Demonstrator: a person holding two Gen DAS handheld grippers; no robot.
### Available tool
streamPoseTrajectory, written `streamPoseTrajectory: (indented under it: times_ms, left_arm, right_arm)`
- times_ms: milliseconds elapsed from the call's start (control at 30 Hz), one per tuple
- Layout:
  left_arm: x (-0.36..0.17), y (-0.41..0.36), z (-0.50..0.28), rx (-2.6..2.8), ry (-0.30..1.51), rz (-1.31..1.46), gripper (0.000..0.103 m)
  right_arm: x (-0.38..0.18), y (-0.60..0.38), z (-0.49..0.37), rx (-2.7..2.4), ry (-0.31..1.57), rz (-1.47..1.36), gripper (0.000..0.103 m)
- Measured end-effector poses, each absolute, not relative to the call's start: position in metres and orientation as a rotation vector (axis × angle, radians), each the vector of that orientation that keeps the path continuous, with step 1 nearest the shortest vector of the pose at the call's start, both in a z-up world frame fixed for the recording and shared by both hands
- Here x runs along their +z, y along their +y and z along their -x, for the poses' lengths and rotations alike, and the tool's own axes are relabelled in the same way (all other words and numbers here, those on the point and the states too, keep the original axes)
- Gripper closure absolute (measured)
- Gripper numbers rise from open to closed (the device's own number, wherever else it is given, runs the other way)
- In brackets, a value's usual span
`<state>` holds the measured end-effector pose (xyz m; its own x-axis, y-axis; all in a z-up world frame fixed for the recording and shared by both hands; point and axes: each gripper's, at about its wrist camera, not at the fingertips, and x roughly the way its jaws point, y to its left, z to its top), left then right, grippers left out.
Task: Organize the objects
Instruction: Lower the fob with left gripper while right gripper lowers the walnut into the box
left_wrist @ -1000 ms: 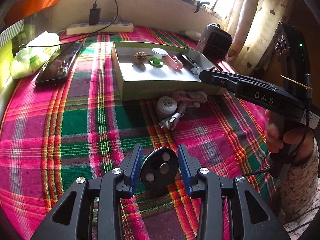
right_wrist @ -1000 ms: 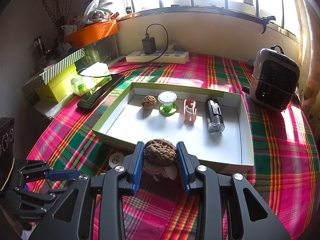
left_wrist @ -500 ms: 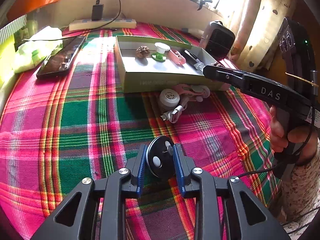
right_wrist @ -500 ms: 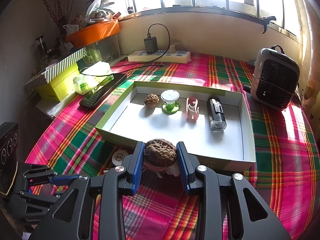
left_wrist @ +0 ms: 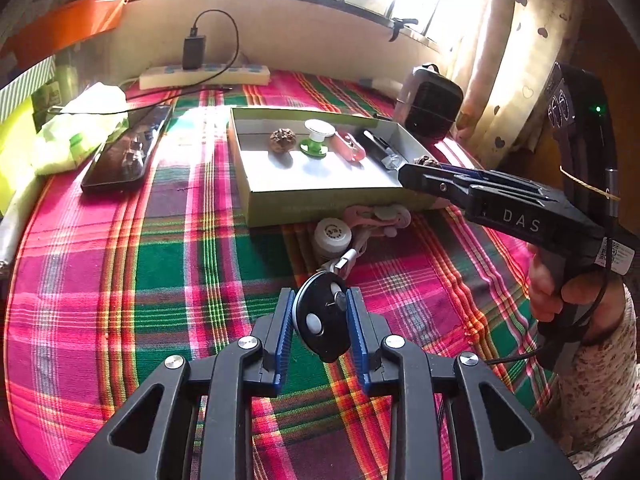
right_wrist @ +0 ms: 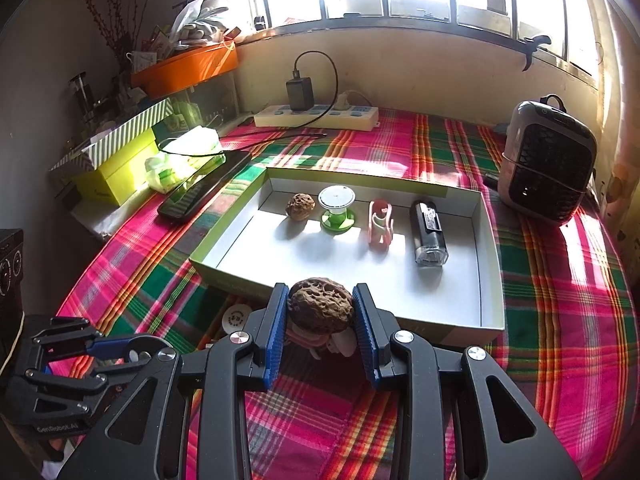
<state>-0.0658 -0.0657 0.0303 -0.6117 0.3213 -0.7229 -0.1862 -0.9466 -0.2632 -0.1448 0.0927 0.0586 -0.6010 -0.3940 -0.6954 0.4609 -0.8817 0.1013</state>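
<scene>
Plaid cloth (right_wrist: 560, 320) is spread over the sunlit surface below a window. On it, at twelve o'clock from both grippers, a shallow white tray (right_wrist: 490, 264) has been set, with a walnut (right_wrist: 297, 207), a green-based spool (right_wrist: 337, 210), a pink clip (right_wrist: 380, 224) and a black cylinder (right_wrist: 429, 232) lined up along its far side, apparently as sorted places. A second walnut (right_wrist: 321, 306) is clamped in the right gripper (right_wrist: 321, 320) just short of the tray's near wall, presumably for placement. A black disc (left_wrist: 322, 320) is pinched upright in the left gripper (left_wrist: 321, 330).
</scene>
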Motion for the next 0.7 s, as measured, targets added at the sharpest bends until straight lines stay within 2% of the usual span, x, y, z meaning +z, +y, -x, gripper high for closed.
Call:
streamPoseTrajectory:
  times_ms: [333, 700]
  left_arm:
    - [0.059, -0.063, 0.101, 2.642, -0.190, 1.090, 0.079]
    - [0.053, -0.060, 0.155, 2.656, -0.187, 1.123, 0.079]
  right_arm:
    - [0.065, 0.093, 0.163, -2.461, 0.130, -1.033, 0.069]
    - [0.055, 0.084, 0.201, -2.449, 0.161, -1.083, 0.069]
